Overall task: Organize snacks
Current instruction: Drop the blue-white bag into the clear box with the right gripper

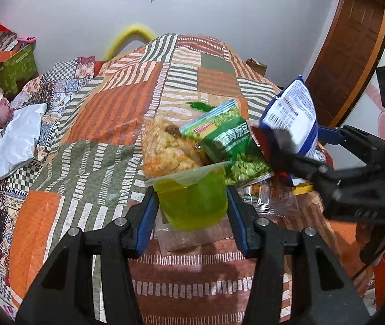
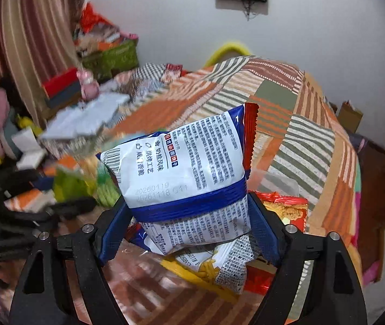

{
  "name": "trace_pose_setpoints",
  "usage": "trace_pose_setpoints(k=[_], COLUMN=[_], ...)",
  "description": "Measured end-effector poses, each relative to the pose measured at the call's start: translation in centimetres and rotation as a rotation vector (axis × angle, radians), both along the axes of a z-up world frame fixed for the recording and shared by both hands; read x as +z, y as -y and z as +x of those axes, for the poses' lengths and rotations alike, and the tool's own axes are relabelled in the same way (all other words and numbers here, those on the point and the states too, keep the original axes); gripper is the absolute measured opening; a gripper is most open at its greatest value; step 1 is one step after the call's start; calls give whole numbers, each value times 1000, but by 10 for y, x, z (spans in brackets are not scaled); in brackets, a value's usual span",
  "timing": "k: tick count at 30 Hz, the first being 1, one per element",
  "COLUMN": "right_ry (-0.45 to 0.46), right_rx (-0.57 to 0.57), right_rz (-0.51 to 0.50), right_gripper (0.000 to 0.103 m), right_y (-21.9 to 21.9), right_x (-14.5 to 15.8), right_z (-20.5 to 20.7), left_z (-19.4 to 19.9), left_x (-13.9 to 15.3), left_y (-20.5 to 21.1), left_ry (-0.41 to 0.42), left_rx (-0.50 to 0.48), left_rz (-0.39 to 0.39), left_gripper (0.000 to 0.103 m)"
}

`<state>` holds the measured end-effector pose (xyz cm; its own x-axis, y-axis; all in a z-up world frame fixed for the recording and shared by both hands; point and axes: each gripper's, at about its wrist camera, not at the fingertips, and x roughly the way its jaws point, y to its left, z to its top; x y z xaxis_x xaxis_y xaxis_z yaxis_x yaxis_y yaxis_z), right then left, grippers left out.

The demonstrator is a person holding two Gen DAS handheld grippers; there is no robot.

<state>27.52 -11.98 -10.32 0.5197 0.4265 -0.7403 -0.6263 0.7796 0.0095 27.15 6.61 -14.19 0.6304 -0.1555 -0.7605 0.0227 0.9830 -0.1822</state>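
The left gripper (image 1: 192,203) squeezes a green jelly cup (image 1: 192,200) between its two blue pads. The cup is see-through plastic, round, with a thin peel-off lid, and it leans a little to one side. It sits right between the fingers, lifted above the quilt (image 1: 97,135).

The quilt is soft cloth with orange, green and brown patches full of stripes.

Just behind the cup lie a clear bag of bumpy yellow puffs (image 1: 168,146) and a shiny green pea packet (image 1: 233,146), touching each other.

The right gripper (image 2: 189,216) squeezes a puffy white and blue snack bag (image 2: 184,173). The bag is smooth and crinkly, with small writing and a jagged red edge. It stands up between the blue pads, above a few flat packets (image 2: 219,268) on the quilt.
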Motion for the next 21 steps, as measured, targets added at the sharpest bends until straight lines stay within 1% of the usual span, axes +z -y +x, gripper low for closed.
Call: trace_pose_setpoints(k=[2, 6, 9, 11, 17, 21], right_ry=[30, 45, 54, 58, 59, 70], right_rx=[6, 9, 4, -1, -3, -16], right_rz=[-30, -55, -58, -52, 12, 37], right_gripper=[82, 83, 83, 83, 85, 85], right_y=[-4, -5, -3, -1, 13, 23], right_x=[0, 4, 6, 9, 24, 33], right_z=[-5, -7, -9, -11, -21, -30], left_z=[0, -3, -6, -8, -22, -35], left_x=[0, 2, 6, 9, 22, 37], left_y=[-2, -3, -2, -3, -4, -3], left_ry=[0, 14, 30, 36, 69, 108], left_rx=[4, -1, -3, -5, -1, -1], left_rz=[1, -8, 0, -2, 4, 7], left_gripper=[55, 58, 60, 60, 60, 60])
